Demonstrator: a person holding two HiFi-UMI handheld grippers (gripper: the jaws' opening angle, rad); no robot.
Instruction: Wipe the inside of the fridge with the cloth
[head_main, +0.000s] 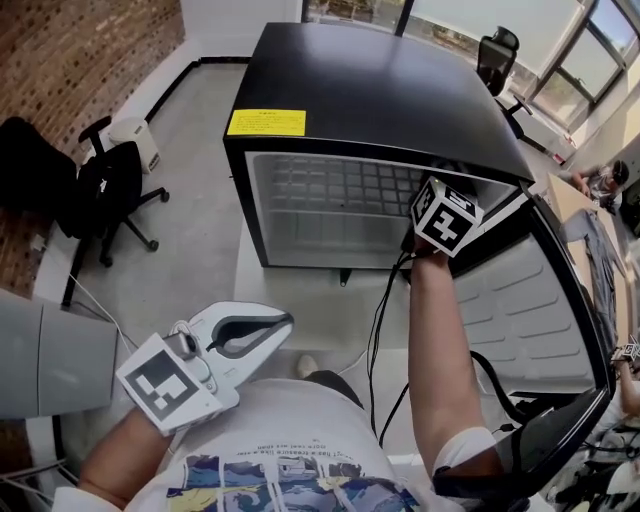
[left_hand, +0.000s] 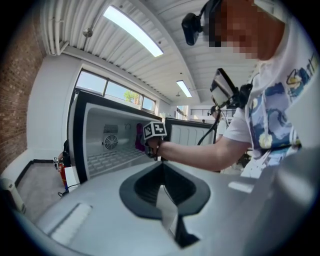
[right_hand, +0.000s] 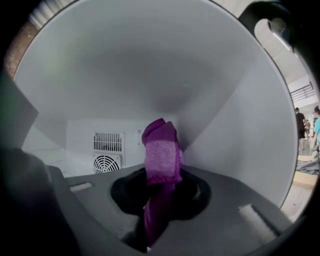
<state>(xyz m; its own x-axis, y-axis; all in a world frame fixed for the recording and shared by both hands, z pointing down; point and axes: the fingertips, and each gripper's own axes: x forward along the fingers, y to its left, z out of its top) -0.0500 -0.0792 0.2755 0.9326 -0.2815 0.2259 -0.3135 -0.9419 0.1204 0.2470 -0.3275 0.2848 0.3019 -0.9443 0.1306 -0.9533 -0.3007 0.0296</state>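
A black mini fridge stands on the floor with its door swung open to the right. My right gripper reaches into the fridge's upper right; only its marker cube shows in the head view, and the jaws are hidden. In the right gripper view, the right gripper is shut on a purple cloth, whose end stands up close to the white right inner wall. The fan vent sits on the back wall. My left gripper is held low by my body, shut and empty.
A wire shelf spans the fridge interior. A black cable hangs from my right arm down to the floor. A black office chair and a white bin stand at the left. A desk is at the far right.
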